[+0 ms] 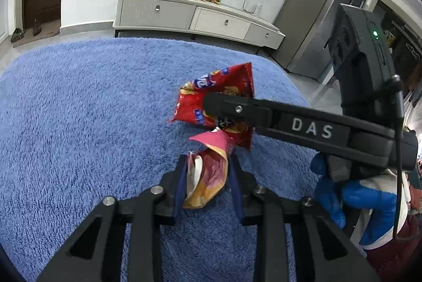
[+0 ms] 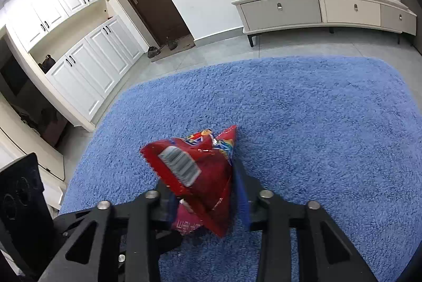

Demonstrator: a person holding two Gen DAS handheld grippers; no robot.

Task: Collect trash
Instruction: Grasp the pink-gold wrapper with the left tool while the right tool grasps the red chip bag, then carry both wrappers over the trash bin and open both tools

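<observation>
We hold trash in both claws above the blue rug [image 1: 79, 123]. The left claw [image 1: 208, 176] is clamped on a crumpled pink and orange wrapper [image 1: 208, 176], which stands between its two fingers and points forward, away from the camera. The right claw [image 2: 205, 184] is clamped on a red snack bag [image 2: 195, 171]; in the left wrist view this red bag [image 1: 213, 97] hangs just ahead of the pink wrapper, and their edges seem to touch or overlap, though we cannot tell for sure. The right claw comes in from the right side, crossing in front of the left one. The long axis of the red bag runs away from its claw and a little upward. We see no bin in either view, so we judge that both pieces must next be carried together to a container somewhere outside the pictures.
</observation>
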